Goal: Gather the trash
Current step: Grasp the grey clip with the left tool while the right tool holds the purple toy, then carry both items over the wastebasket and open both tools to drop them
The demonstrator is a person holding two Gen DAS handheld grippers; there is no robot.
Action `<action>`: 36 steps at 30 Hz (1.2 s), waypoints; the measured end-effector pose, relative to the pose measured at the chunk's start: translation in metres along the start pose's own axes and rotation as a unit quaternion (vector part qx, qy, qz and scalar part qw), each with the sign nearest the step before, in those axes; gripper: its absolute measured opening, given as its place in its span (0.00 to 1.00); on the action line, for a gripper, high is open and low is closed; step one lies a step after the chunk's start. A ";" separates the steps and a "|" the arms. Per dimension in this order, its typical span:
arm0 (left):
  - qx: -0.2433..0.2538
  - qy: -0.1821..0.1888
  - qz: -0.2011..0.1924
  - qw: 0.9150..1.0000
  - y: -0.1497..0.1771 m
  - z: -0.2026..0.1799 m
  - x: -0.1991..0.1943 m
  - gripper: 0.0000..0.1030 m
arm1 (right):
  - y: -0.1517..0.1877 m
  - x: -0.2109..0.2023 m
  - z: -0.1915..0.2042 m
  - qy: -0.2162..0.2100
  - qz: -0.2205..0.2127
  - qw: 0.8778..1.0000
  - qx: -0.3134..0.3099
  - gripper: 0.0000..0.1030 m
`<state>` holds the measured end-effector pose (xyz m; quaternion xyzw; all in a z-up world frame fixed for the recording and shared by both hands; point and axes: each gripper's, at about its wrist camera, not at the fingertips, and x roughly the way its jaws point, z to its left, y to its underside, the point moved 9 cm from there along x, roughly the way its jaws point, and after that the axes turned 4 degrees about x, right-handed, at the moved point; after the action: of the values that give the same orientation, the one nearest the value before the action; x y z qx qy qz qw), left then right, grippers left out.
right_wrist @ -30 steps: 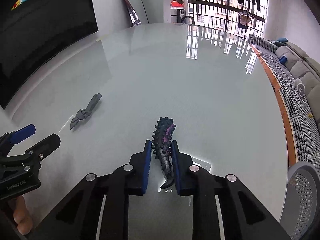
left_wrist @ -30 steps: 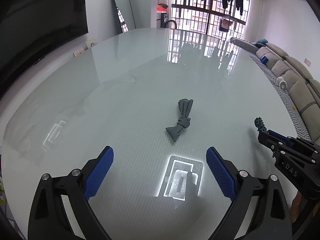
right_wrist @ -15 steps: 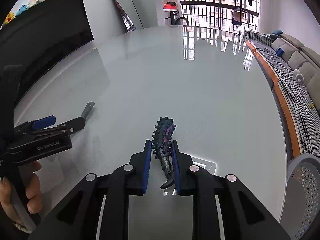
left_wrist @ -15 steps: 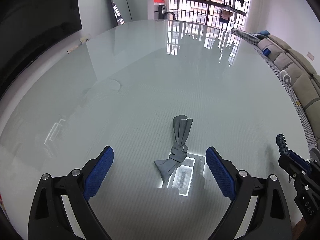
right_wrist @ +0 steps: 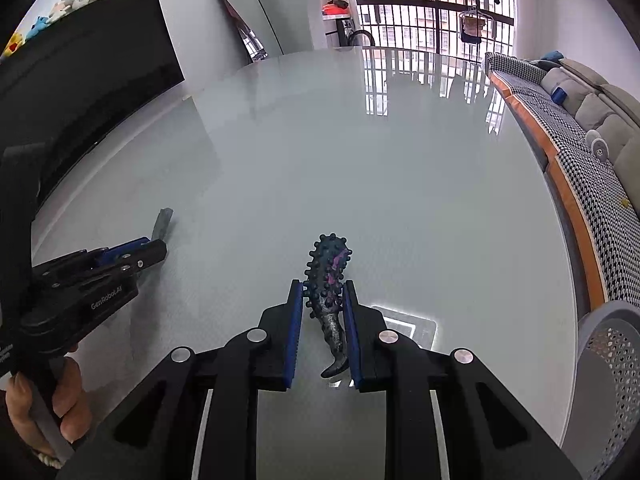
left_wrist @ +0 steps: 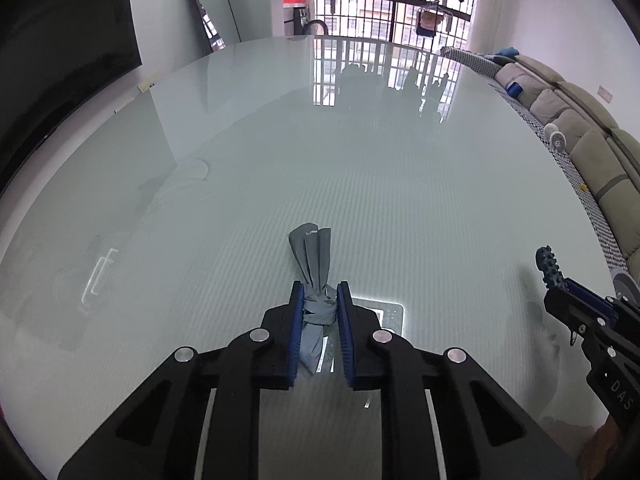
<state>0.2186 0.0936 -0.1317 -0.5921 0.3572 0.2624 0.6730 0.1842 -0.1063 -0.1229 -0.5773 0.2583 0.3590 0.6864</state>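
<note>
My left gripper (left_wrist: 318, 292) is shut on a knotted grey cloth (left_wrist: 314, 264) that lies on the glossy white round table (left_wrist: 360, 168); the blue pads squeeze its knot. From the right wrist view the left gripper (right_wrist: 154, 246) shows at the left with the cloth's end (right_wrist: 162, 222) sticking out ahead. My right gripper (right_wrist: 322, 292) is shut on a dark spiky toy with purple streaks (right_wrist: 328, 276), held above the table. In the left wrist view the right gripper (left_wrist: 554, 284) and the spiky toy (left_wrist: 548, 264) show at the right edge.
A grey mesh waste basket (right_wrist: 612, 364) stands off the table's right edge. A sofa with a checked cover (right_wrist: 576, 136) runs along the right. A dark TV (right_wrist: 80, 80) and a leaning mirror (right_wrist: 252, 20) are on the left and far side.
My left gripper moved forward over the grey cloth and closed on its knot. The right gripper kept hold of the spiky toy and barely moved.
</note>
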 end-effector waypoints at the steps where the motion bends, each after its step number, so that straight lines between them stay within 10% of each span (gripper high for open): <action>1: 0.005 0.000 -0.001 1.000 0.002 -0.002 -0.001 0.16 | 0.000 0.000 0.000 0.000 0.001 1.000 0.000 0.19; 23: 0.013 0.026 -0.040 0.999 0.022 -0.044 -0.067 0.16 | 0.032 -0.048 -0.029 0.006 -0.011 1.000 0.018 0.19; 36: 0.084 0.143 -0.060 0.984 0.026 -0.211 -0.104 0.16 | 0.097 -0.136 -0.174 0.100 -0.027 0.990 0.095 0.19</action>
<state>0.0992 -0.1025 -0.0745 -0.5851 0.4347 0.1030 0.6768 0.0351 -0.2958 -0.1122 -0.5491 0.3428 0.2543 0.7185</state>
